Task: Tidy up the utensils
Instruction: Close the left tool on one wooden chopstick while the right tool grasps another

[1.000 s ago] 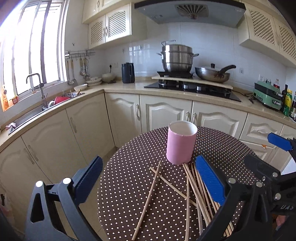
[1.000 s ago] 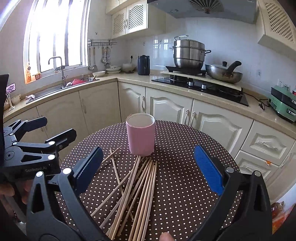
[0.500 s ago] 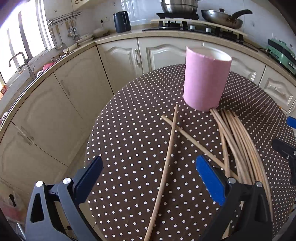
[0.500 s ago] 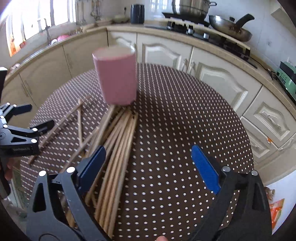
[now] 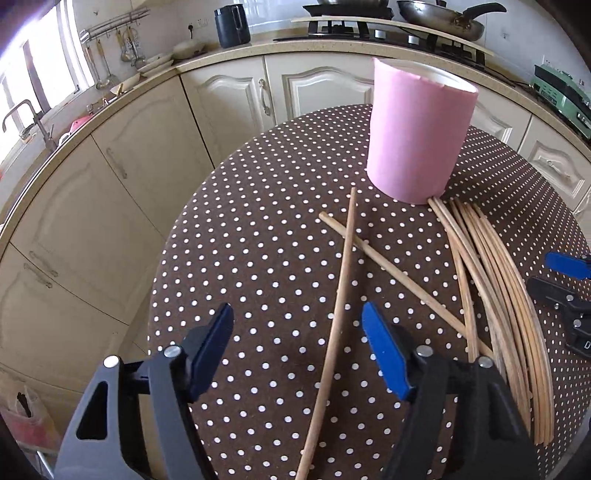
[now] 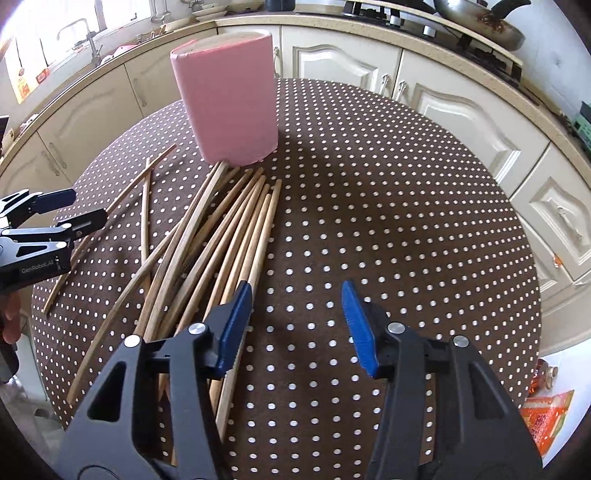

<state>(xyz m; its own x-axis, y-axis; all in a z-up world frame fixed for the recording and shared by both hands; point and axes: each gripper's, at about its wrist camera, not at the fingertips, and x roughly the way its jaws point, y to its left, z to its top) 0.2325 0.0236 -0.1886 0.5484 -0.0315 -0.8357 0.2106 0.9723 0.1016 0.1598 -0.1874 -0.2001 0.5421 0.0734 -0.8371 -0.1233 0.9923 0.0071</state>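
A pink cup (image 5: 417, 136) (image 6: 229, 99) stands upright on the round dotted table (image 5: 258, 258) (image 6: 406, 221). Wooden chopsticks lie loose in front of it: a bundle (image 5: 491, 295) (image 6: 221, 240) and two crossed singles. My left gripper (image 5: 299, 350) hovers low over the long single chopstick (image 5: 334, 332), which runs between its closing jaws; the pads do not touch it. My right gripper (image 6: 297, 325) is closing too, with only tablecloth in its gap. Its left finger (image 6: 236, 325) overlaps the bundle's right edge. Each gripper shows in the other's view (image 5: 565, 295) (image 6: 48, 221).
Cream kitchen cabinets (image 5: 110, 206) and a counter curve around behind the table. A stove with a pan (image 5: 439, 14) is at the back, a sink tap (image 5: 33, 118) on the left, a green appliance (image 5: 557, 88) on the right. A hand (image 6: 9, 317) shows at the left edge.
Both grippers have come down close to the table and tipped downward. Their jaws stand narrower than before. The cup and chopsticks lie where they did.
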